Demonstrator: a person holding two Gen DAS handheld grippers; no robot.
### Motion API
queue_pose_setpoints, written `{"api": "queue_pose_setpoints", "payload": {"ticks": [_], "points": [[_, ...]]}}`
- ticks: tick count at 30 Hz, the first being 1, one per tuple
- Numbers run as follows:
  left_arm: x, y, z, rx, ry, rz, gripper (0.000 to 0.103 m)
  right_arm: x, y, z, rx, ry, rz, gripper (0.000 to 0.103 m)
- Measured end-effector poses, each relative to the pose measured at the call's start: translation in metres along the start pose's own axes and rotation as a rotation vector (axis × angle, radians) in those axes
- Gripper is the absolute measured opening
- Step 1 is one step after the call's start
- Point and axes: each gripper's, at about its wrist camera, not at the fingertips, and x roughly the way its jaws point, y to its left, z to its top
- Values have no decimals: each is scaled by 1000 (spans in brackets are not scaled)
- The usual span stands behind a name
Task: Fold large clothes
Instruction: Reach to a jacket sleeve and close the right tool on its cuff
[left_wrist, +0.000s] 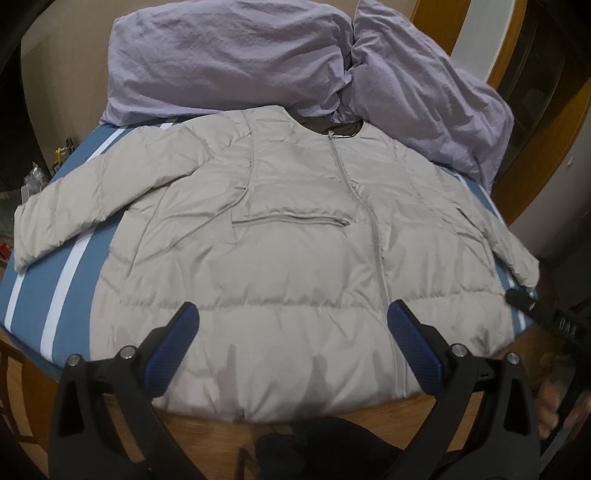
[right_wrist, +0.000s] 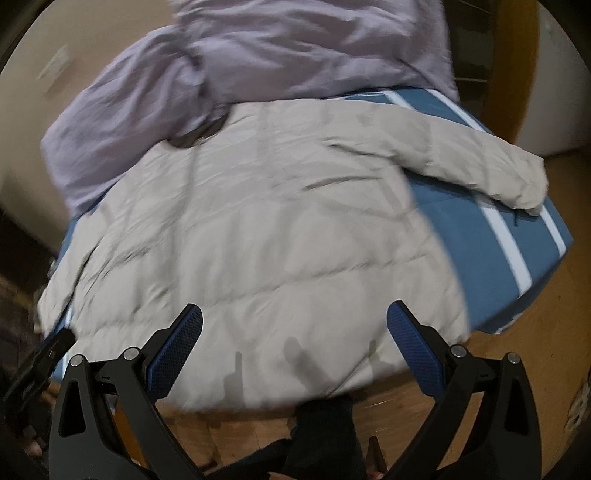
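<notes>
A light grey puffer jacket (left_wrist: 280, 229) lies spread face up on a blue bed with white stripes (left_wrist: 74, 280), zipper closed, collar far, hem at the near edge. Its sleeves stretch out to both sides. My left gripper (left_wrist: 293, 317) is open and empty, hovering above the hem near the zipper. My right gripper (right_wrist: 294, 319) is open and empty above the hem of the jacket (right_wrist: 258, 229); its view is blurred. The right gripper also shows in the left wrist view (left_wrist: 546, 317) at the right edge. The left gripper shows in the right wrist view (right_wrist: 40, 362) at the left edge.
A crumpled lilac duvet (left_wrist: 258, 55) is piled at the far end of the bed, touching the jacket's collar. The bed has a wooden frame and wooden floor (right_wrist: 517, 369) lies around it. Dark clothing (left_wrist: 325, 443) is below the near edge.
</notes>
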Motion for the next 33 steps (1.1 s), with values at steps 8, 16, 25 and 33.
{"api": "queue_pose_setpoints", "payload": {"ticks": [8,16,25,33], "points": [[39,-4,38,20,19,78,101,34,-110,72,218,-23,-195,101],[76,-6,66,24,53,137,101,64,-236,115,453,-4,-404,90],[99,-6,76,26,94,156,101,72,-327,115,715,12,-437,82],[108,-4,79,21,105,171,101,74,-330,111,694,-22,-313,42]]}}
